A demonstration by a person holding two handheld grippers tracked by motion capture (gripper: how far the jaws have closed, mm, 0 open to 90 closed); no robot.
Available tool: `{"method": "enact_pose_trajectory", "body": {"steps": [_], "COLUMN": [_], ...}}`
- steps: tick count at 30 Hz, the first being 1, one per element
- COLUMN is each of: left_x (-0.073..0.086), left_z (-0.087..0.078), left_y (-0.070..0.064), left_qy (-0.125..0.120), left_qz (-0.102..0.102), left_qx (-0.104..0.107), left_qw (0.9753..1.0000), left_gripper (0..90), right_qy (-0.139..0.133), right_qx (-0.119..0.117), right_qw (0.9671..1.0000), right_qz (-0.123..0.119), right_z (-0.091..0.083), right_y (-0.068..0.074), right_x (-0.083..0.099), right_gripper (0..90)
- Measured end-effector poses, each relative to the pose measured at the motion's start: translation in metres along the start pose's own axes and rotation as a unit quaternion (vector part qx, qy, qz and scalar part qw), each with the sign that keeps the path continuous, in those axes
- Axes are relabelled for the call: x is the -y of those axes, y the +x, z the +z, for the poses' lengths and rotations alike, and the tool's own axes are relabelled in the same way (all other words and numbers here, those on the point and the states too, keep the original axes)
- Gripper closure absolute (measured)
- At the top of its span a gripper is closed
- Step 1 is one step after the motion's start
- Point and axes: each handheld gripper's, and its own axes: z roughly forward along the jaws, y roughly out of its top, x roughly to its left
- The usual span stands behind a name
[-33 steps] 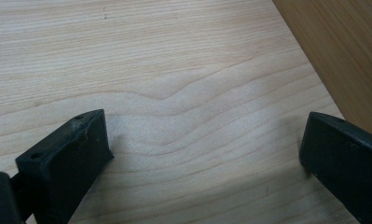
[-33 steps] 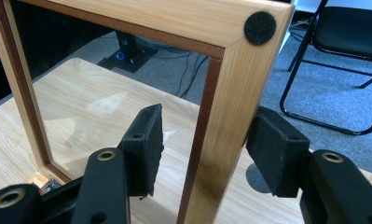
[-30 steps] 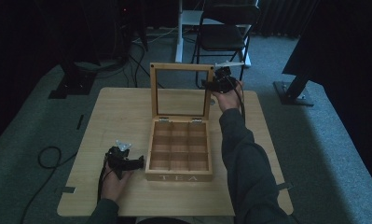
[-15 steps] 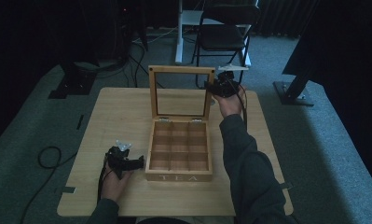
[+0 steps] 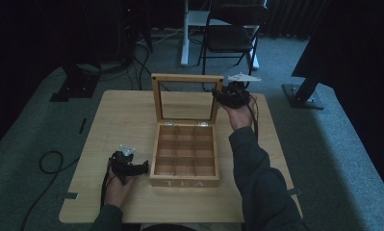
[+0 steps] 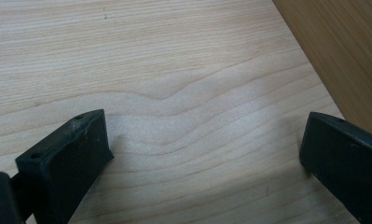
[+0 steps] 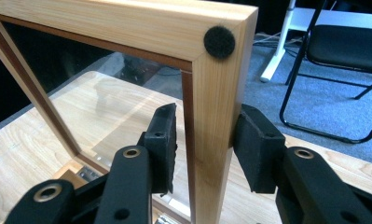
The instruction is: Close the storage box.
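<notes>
A wooden tea box (image 5: 185, 182) marked TEA stands mid-table with its dividers empty. Its glass-paned lid (image 5: 187, 78) stands upright at the back. My right gripper (image 5: 222, 97) is at the lid's upper right corner, shut on the lid frame (image 7: 216, 116), one jaw on each face just below a black felt dot (image 7: 219, 42). My left gripper (image 5: 144, 167) rests low on the table just left of the box. Its jaws are wide open over bare wood (image 6: 204, 149), with nothing between them and the box's side wall (image 6: 342, 51) close by.
The light wooden table (image 5: 117, 120) has free room left and right of the box. Past the far edge stand a black folding chair (image 5: 233, 38), a white stand leg (image 5: 185, 33) and dark equipment with cables on grey carpet.
The right gripper has shifted slightly toward the near side, and the lid's top edge has come with it. The left gripper has stayed put.
</notes>
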Motion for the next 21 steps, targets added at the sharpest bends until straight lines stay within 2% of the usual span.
{"method": "enact_pose_trajectory", "body": {"steps": [8,13,17,19,21], "left_x": [0.000,0.000,0.000,0.000,0.000], "left_z": [0.000,0.000,0.000,0.000,0.000], "left_y": [0.000,0.000,0.000,0.000,0.000], "left_qy": [0.001,0.001,0.001,0.001,0.001], "left_qz": [0.000,0.000,0.000,0.000,0.000], "left_qx": [0.000,0.000,0.000,0.001,0.001], "left_qw": [1.0000,1.0000,1.0000,1.0000,1.0000], "left_gripper": [1.6,1.6,1.6,1.6,1.6], "right_qy": [-0.003,-0.001,0.001,0.003,0.008], "right_qx": [-0.005,-0.016,-0.020,-0.019,-0.002], "right_qw": [1.0000,0.9998,0.9995,0.9993,0.9994], "right_qz": [-0.008,-0.013,-0.025,-0.032,-0.034], "right_z": [-0.012,-0.019,-0.025,-0.028,-0.032], "right_y": [0.007,0.010,0.013,0.015,0.017], "right_x": [0.006,0.010,0.013,0.014,0.016], "right_gripper": [57.3,56.4,55.9,55.7,61.7]}}
